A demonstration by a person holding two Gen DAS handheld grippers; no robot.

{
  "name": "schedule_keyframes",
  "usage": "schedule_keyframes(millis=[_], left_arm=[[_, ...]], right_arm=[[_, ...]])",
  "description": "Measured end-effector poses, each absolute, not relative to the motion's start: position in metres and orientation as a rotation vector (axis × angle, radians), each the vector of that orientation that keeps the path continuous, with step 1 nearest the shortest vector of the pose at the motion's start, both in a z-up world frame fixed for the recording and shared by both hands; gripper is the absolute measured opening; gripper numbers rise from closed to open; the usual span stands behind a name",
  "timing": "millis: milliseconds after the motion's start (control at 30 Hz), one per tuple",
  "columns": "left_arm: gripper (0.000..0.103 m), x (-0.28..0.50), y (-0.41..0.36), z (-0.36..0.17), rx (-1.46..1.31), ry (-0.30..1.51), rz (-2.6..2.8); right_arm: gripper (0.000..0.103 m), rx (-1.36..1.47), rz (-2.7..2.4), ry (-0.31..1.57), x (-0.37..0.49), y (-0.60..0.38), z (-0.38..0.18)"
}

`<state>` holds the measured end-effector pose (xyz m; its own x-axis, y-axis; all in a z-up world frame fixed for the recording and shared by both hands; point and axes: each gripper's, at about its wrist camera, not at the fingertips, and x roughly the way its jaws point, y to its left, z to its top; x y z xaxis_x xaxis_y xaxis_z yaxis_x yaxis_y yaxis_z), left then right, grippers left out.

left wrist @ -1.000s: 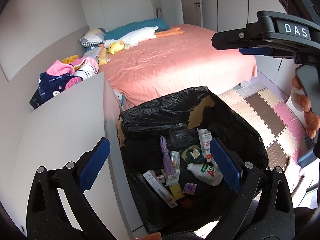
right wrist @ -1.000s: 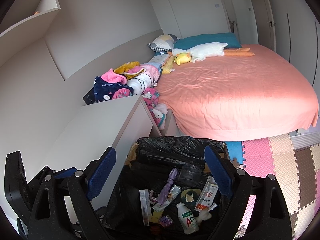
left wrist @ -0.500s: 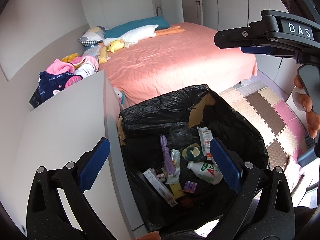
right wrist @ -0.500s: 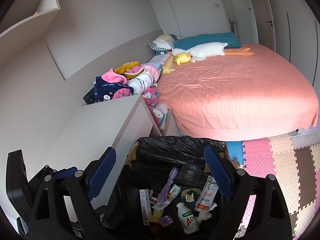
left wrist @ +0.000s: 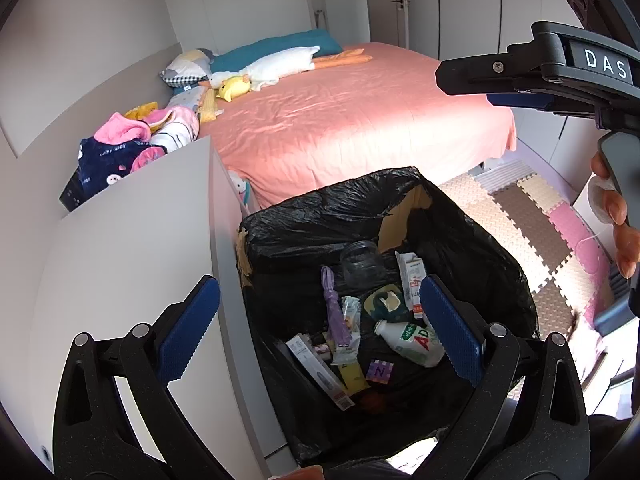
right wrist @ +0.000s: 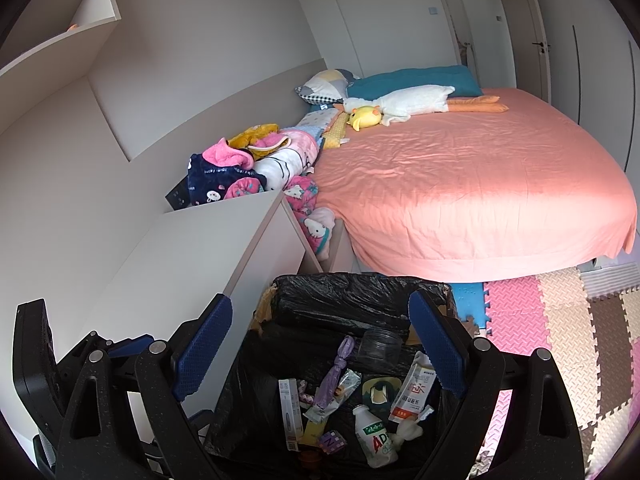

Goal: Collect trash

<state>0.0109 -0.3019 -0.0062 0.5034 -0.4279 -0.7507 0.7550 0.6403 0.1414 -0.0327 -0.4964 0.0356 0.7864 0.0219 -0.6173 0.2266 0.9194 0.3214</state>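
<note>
A: Trash first. Where is it?

B: I see it all lying in the bin (left wrist: 320, 216), a box lined with a black bag that stands on the floor between the white tabletop (left wrist: 128, 248) on the left and the foam mat (left wrist: 532, 216) on the right. At the bottom I make out a white bottle (left wrist: 412, 342) with green and red print, a clear plastic cup (left wrist: 360, 262) toward the far side, a purple twisted wrapper (left wrist: 334, 308), a white carton (left wrist: 412, 280) with red marks leaning at the right, a long flat white box (left wrist: 318, 372) at the near left and a small purple cube (left wrist: 379, 371).

A: And the jaws?

B: My left gripper (left wrist: 320, 332) hangs over the bin with its jaws spread wide, blue pads on either side, nothing between them. My right gripper (right wrist: 322, 344) looks the same from its own camera: jaws spread, nothing pinched, the bin right below. From the left camera I also see the right one's black body up at the right, with the hand (left wrist: 618, 220) on its handle.

A: Anything on the tabletop?

B: Only at its far end, where a heap of clothes (right wrist: 236, 168) in pink, navy and yellow lies. Beyond the bin stands the bed (right wrist: 460, 184) with a salmon sheet, and at its far end lie a teal pillow (right wrist: 416, 80), a white goose plush (right wrist: 404, 102) and a small yellow plush (right wrist: 364, 117).
</note>
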Motion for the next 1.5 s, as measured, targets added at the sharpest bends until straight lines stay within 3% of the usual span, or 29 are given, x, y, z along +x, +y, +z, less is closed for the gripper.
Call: schedule_keyframes(millis=[667,767,1500], left_arm=[[0.097,0.013,-0.302,-0.011,0.492,0.757,-0.727],[0.097,0.016,-0.302,-0.013,0.471,0.772,-0.718],[0.097,0.025,-0.316,-0.038,0.454,0.830,-0.679]], right_arm=[[0.090,0.415,-0.124,0.663,-0.038,-0.498,0.031],[0.100,0.410,-0.144,0.661,-0.041,-0.497,0.028],[0.100,0.447,-0.201,0.671,-0.041,-0.508,-0.005]])
